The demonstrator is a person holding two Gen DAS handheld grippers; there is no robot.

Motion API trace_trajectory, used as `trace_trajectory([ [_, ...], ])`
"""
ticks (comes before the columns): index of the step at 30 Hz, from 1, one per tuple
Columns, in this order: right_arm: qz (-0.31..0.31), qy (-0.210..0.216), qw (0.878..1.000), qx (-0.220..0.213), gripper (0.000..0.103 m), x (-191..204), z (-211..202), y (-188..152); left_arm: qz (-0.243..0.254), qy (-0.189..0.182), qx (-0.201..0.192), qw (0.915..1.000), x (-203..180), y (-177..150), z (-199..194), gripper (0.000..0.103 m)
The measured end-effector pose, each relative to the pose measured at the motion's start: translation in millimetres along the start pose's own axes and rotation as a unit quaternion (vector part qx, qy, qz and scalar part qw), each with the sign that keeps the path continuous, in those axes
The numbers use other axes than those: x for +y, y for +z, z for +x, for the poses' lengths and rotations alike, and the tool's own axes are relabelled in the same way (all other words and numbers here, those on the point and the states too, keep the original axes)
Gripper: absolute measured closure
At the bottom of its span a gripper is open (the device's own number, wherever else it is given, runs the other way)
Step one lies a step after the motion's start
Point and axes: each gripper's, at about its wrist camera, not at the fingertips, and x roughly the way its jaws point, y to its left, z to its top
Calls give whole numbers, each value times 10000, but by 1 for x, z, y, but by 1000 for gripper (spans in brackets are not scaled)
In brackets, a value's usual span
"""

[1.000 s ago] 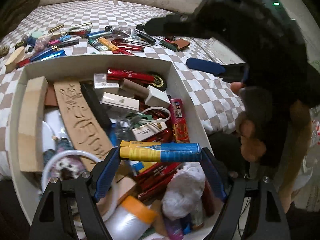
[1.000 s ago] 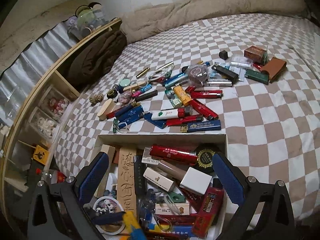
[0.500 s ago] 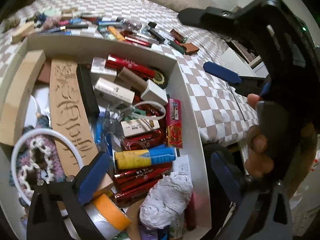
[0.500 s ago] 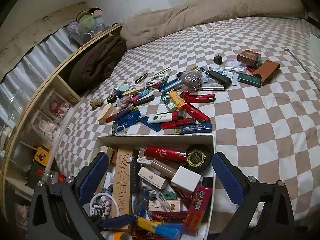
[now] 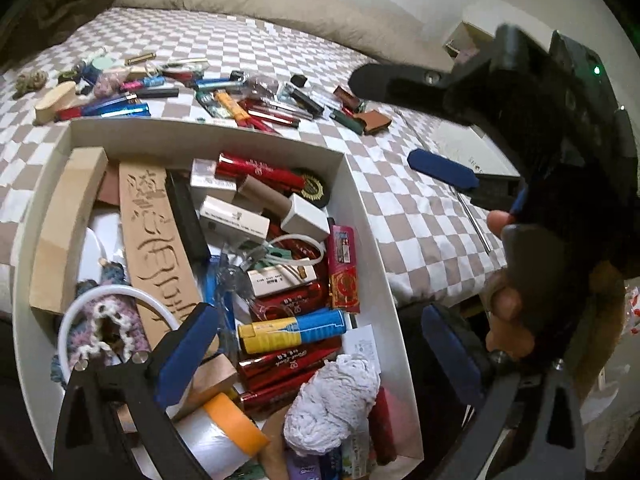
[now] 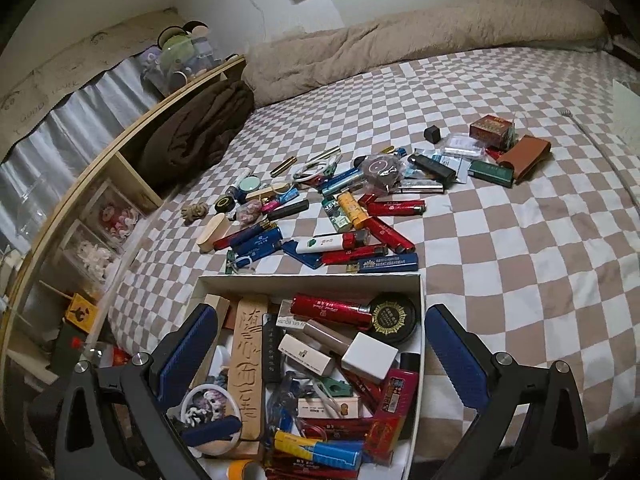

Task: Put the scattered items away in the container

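Right now, through your left wrist camera, your left gripper (image 5: 316,344) is hanging with its blue-padded jaws spread wide and nothing between them; they have just been opening, and the yellow-and-blue cylindrical lighter (image 5: 292,330) is lying free on the red lighters in the white rectangular cardboard box (image 5: 360,200). One pad is sitting over the carved wooden plaque (image 5: 156,248) inside the box, the other is hanging outside the box's right wall. A roll of orange-rimmed tape (image 5: 224,428) and a white crumpled cloth (image 5: 332,400) are crowding the near end. To the right, your right hand (image 5: 508,312) is gripping the handle of the other tool. Beyond the box, the scattered lighters and small items (image 5: 240,100) are waiting on the brown-and-white checkered bedspread (image 5: 400,208). Through your right wrist camera, your right gripper (image 6: 316,352) is hovering over the box (image 6: 420,292) with its jaws spread apart and empty. The same lighter (image 6: 316,448) is showing at the box's near end, and the loose pile (image 6: 360,208) is lying on the bedspread (image 6: 520,260) just past the box's far wall.
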Motion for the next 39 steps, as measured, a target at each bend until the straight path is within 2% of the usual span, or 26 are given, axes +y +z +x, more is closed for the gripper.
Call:
trace_trajectory([
  [4, 58, -12, 9999, -146, 0, 2, -9, -1, 152, 176, -232, 9995, -1, 4, -8, 0],
  [10, -53, -114, 9991, -406, 0, 13, -25, -2, 130, 454, -611, 9970, 10, 11, -31, 0],
  [15, -220, -391, 9965, -702, 0, 22, -42, -3, 79, 663, -861, 9940, 22, 14, -48, 0],
  [18, -361, -547, 9939, -884, 0, 29, -53, -5, 209, 868, -1058, 9904, 23, 14, -60, 0],
  [29, -780, -724, 9861, -1273, 0, 53, -79, -24, 469, 1212, -1647, 9777, 28, 16, -99, 0],
  [39, -1127, -1004, 9766, -1534, 0, 66, -89, -42, 554, 1515, -1901, 9684, 41, 14, -121, 0],
])
